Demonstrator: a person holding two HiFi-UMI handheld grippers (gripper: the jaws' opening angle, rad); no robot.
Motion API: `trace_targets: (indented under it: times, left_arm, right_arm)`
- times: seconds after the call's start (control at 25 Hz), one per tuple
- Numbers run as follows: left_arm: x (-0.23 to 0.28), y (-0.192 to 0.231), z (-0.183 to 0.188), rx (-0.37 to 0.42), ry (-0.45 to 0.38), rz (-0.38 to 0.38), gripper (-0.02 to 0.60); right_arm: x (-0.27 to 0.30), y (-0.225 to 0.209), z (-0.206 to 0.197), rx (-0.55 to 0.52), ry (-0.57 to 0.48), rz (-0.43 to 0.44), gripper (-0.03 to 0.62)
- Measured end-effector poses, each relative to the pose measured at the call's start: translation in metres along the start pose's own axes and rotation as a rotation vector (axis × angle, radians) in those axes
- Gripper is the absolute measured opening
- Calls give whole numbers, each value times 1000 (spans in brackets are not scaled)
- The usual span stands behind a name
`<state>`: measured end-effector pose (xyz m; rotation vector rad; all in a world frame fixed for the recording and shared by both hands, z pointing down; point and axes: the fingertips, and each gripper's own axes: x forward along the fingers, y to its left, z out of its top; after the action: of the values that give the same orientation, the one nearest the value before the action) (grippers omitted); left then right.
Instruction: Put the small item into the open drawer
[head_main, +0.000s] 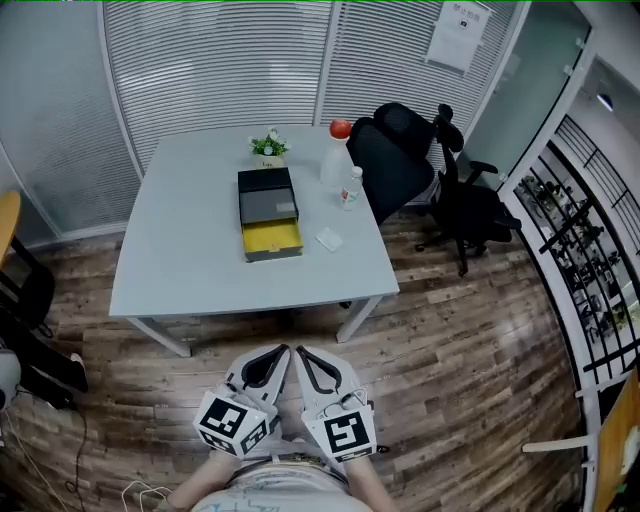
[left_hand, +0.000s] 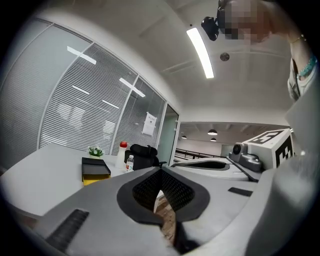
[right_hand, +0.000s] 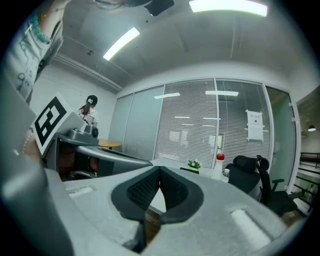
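The left gripper (head_main: 283, 352) and right gripper (head_main: 300, 352) are held closed and empty at six o'clock of the table (head_main: 190, 240), since nothing is reached for yet. The small item (head_main: 329, 239) is laid at three o'clock of the open drawer (head_main: 275, 253).

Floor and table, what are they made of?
The floor looks like wood or wood-look laminate: brown planks with streaky grain. The table has a smooth, matte pale-grey top, probably laminate or painted board; its white legs may be painted metal.
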<state>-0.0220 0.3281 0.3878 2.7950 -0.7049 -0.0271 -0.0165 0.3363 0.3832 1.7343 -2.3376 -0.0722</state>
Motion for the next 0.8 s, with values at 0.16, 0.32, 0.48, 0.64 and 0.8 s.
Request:
trace_targets:
  times: [0.16,0.32,0.48,0.64,0.8]
  left_arm:
    - [27,24,9,4,3,-20,-3]
    - [46,52,16,0,11,-24,-3]
    - [58,79,17,-14,20,-19,-3]
    - [68,102,20,-21,27,-24,-3]
    - [68,120,19,-33,35,-29,-3]
  right_arm:
    - [31,-21,3,2,-8,-18,3]
    - [63,-35,7,9,10,-26,3]
    - [90,-43,4,12,14,-28,3]
    - [114,-47,6,15,28,-35,2]
    - [133,-46,0,16,20,-42,3]
